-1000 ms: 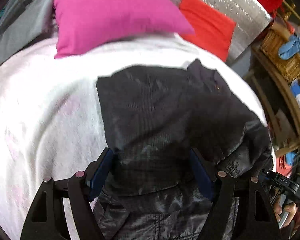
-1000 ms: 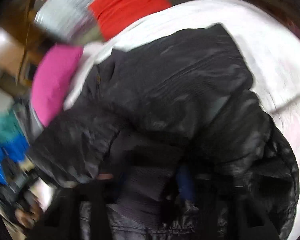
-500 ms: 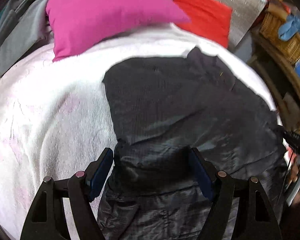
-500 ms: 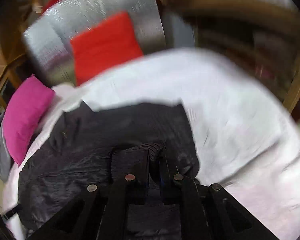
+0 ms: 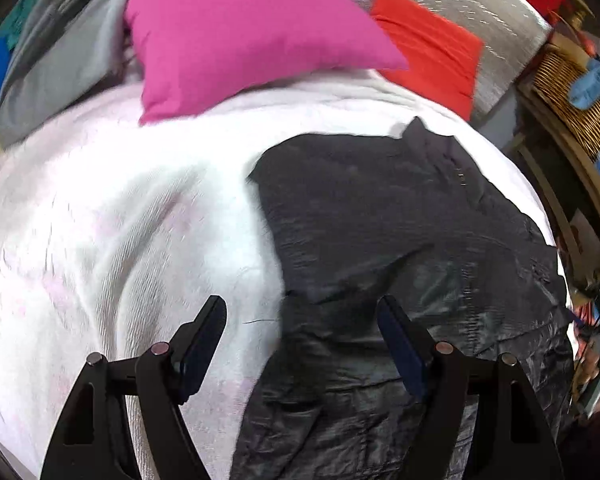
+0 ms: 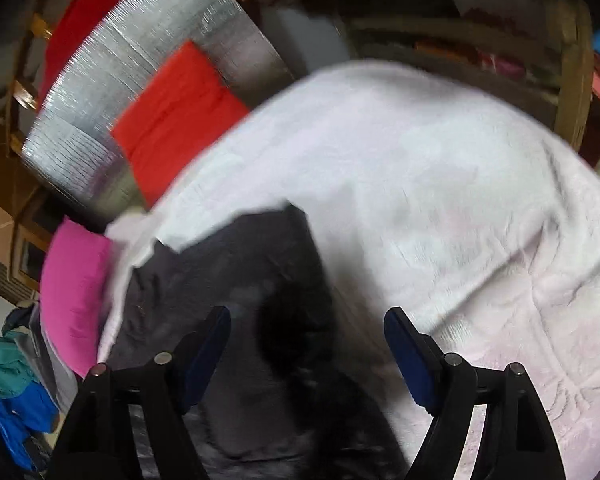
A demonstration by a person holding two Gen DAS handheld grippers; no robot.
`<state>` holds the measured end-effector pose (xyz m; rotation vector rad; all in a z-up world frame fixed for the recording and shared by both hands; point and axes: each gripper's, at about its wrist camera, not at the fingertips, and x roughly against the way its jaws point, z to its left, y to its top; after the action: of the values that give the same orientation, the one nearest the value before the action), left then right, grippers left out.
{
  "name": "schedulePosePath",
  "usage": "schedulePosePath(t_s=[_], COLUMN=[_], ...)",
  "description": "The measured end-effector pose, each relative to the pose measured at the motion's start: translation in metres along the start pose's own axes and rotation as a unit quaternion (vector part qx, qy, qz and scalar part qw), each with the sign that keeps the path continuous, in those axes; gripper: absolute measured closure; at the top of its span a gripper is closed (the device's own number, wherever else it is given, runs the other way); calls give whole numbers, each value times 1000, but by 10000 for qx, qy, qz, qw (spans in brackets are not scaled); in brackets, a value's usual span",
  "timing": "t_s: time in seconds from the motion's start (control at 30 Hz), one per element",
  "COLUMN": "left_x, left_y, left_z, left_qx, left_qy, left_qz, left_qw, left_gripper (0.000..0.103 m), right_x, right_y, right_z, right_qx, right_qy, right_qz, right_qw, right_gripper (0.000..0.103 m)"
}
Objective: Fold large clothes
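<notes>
A large black shiny jacket (image 5: 388, 240) lies spread on the white bedcover (image 5: 112, 232), with a fold across its middle. My left gripper (image 5: 300, 320) is open and empty, hovering over the jacket's left edge near the fold. The jacket also shows in the right wrist view (image 6: 240, 280), blurred. My right gripper (image 6: 306, 332) is open and empty above the jacket's right edge, with a dark blurred bit of cloth between its fingers.
A pink cushion (image 5: 236, 32) and a red cushion (image 5: 428, 52) lie at the bed's head against a silver padded panel (image 5: 472, 4). Grey clothes (image 5: 56, 60) pile at the far left. A wicker basket (image 5: 572, 84) and wooden shelves (image 6: 500, 40) stand beside the bed.
My right gripper was shut on the jacket's ribbed cuff and has opened and let it go. My left gripper has drawn left, off the cloth. The jacket now lies flatter.
</notes>
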<state>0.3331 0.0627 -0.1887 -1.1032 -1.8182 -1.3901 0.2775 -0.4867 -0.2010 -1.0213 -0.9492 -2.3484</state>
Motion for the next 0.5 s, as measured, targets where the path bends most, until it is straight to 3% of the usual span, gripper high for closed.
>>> schedulePosePath(t_s=[0.13,0.2,0.27,0.33,0.4,0.5], left_x=[-12,-17,-23,-27,-32,-36], left_y=[-3,-5,-6,-7,-5,-4], left_z=[16,19,20,19,20,20], left_qx=[437,626,739,753,792,953], left_qy=[-512,-908,-1159,-1198,-1244,-1275], left_qz=[280,377,441,423,446,530], left_qw=[9973,9932,9895,9890,9881,9858], left_gripper=[25,25,25,31,36,35], right_x=[-22,-26,-22,-6,-2,-18], right_y=[-16,-27,-31,-34,-37,-36], right_z=[3,23,36,49,50,41], right_qx=[212,736,1141,1393,1446,1381], right_qy=[224,-105,-387,-471,-477,-605], right_qz=[548,587,431,70,-59,217], right_qw=[9980,9955,9918,9891,9883,9883], right_gripper=[21,26,58,66,66,62])
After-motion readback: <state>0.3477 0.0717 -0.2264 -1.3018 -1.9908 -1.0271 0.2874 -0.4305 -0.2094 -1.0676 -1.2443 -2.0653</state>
